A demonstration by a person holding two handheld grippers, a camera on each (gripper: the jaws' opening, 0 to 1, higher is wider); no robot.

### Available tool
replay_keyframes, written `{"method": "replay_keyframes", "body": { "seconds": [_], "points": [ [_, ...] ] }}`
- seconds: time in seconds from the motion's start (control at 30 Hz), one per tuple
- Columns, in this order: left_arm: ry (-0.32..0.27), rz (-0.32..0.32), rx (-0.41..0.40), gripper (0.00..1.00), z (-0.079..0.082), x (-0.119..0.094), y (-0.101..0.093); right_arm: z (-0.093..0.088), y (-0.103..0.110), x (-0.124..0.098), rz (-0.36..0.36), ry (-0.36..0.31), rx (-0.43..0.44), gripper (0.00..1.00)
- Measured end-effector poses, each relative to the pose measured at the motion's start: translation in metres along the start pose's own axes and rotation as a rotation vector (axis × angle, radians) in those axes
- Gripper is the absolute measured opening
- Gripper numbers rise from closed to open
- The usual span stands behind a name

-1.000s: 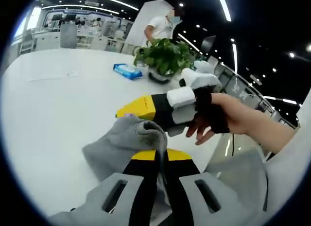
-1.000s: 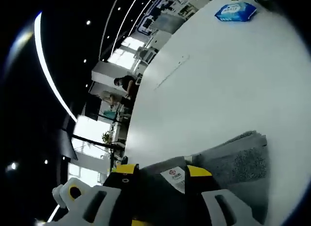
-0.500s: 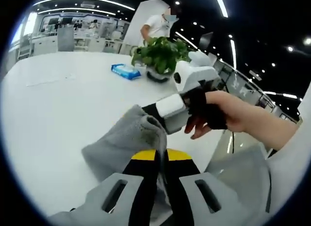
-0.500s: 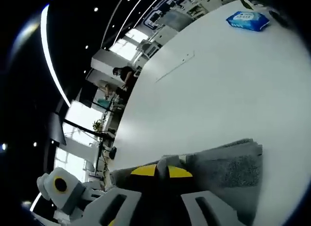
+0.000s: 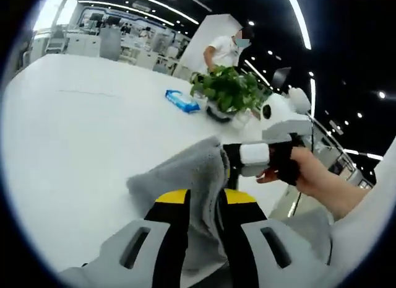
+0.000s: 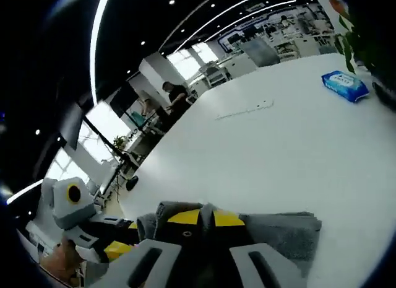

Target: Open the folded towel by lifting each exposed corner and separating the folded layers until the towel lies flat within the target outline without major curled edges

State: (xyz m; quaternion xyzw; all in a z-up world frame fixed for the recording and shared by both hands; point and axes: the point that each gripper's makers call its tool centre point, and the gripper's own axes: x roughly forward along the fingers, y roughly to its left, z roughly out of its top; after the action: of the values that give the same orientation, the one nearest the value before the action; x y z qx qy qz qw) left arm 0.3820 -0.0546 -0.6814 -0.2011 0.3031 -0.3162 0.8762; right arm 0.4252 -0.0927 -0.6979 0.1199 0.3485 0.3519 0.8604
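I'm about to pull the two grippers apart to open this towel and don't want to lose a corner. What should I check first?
1. Left gripper shut on the grey towel: ok.
2. Right gripper shut on a towel edge: ok, jaws together with cloth between.
3. Towel unfolded: not ok, bunched and lifted.
4. Target outline on the white table: cannot tell.
5. Wipes packet and potted plant away from the towel: ok.

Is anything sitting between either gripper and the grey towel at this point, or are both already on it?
Nothing visible stands between them. The left gripper has its jaws closed on a fold of the grey towel, and the right gripper is clamped on the towel's edge. The wipes pack and potted plant sit farther back on the table.
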Motion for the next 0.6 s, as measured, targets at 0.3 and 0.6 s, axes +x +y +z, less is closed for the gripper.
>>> {"method": "replay_keyframes", "body": {
  "seconds": [0.3,0.6],
  "points": [
    [-0.006,0.04,-0.097,0.19,0.015,0.0,0.018,0.0,0.026,0.0,-0.081,-0.026,-0.473,0.01],
    [0.009,-0.013,-0.267,0.24,0.021,0.003,0.016,-0.007,0.029,0.002,-0.159,-0.003,-0.794,0.01]
  ]
}}
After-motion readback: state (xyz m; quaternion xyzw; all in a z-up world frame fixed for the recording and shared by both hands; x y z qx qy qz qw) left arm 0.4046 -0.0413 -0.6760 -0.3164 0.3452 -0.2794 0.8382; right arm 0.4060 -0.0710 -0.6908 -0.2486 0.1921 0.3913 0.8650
